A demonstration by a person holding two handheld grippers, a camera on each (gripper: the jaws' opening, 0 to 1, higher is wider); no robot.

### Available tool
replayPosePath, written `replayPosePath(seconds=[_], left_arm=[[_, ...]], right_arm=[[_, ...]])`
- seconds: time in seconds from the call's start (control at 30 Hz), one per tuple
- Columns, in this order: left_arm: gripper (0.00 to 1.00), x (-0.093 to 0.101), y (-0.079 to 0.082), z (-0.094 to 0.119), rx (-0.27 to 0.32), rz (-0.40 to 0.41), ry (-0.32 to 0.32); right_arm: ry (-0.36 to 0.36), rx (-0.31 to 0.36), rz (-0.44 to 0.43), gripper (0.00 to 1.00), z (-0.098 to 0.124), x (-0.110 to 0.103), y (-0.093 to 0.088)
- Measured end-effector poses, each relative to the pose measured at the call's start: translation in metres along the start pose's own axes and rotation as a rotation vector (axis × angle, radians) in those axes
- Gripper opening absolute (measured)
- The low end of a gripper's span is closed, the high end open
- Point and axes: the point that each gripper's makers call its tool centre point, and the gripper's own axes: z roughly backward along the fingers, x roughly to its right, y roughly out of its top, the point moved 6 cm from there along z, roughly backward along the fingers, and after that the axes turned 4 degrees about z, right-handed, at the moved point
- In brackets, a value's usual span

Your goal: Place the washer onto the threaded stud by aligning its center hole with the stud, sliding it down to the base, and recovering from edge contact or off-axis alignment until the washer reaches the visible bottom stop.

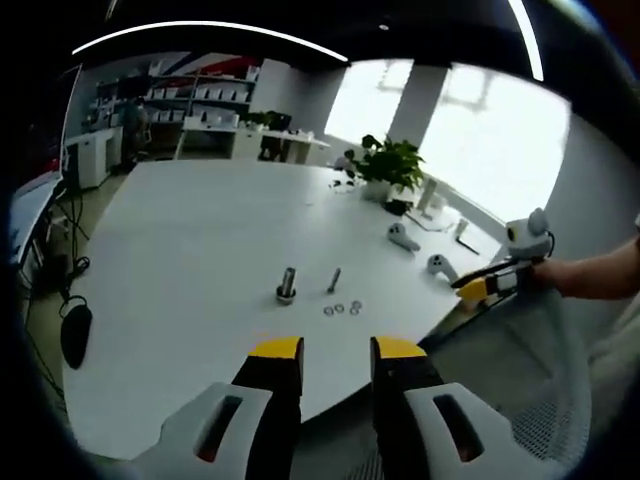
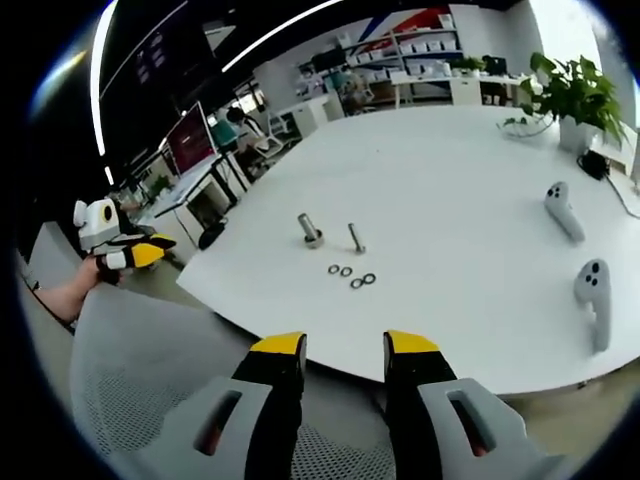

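Note:
On the white table [image 1: 180,240] a stout metal stud [image 1: 287,284] stands upright on a wider base, with a thinner bolt [image 1: 334,280] upright just right of it. Several small washers [image 1: 341,308] lie flat in front of them. The same stud [image 2: 310,230], bolt [image 2: 355,238] and washers [image 2: 351,276] appear in the right gripper view. My left gripper [image 1: 337,350] hangs open off the table's near edge, holding nothing. My right gripper [image 2: 344,346] is open too, held over a chair short of the table edge. Both are well back from the washers.
Two white hand controllers [image 2: 563,210] [image 2: 592,290] lie on the table's right side, near a potted plant [image 2: 570,95]. A grey mesh chair [image 2: 150,370] sits below the near edge. In each view a hand holds the other gripper [image 1: 490,285] [image 2: 130,252] off the table.

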Motion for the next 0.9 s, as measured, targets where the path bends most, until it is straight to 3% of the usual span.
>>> replayPosePath(seconds=[0.47,0.63,0.9], left_arm=[[0.23,-0.003,0.001,0.001,0.013,0.013,0.018],[0.24,-0.005,-0.004,-0.001,-0.028,0.002,0.042],[0.24,-0.01,-0.006,0.0,-0.03,0.037,0.061]], right_arm=[[0.023,-0.031,0.028,0.33,-0.002,-0.003,-0.001],[0.03,-0.041,0.037,0.33,-0.003,-0.003,-0.003],[0.062,-0.055,0.06,0.33,-0.005,-0.009,-0.003]])
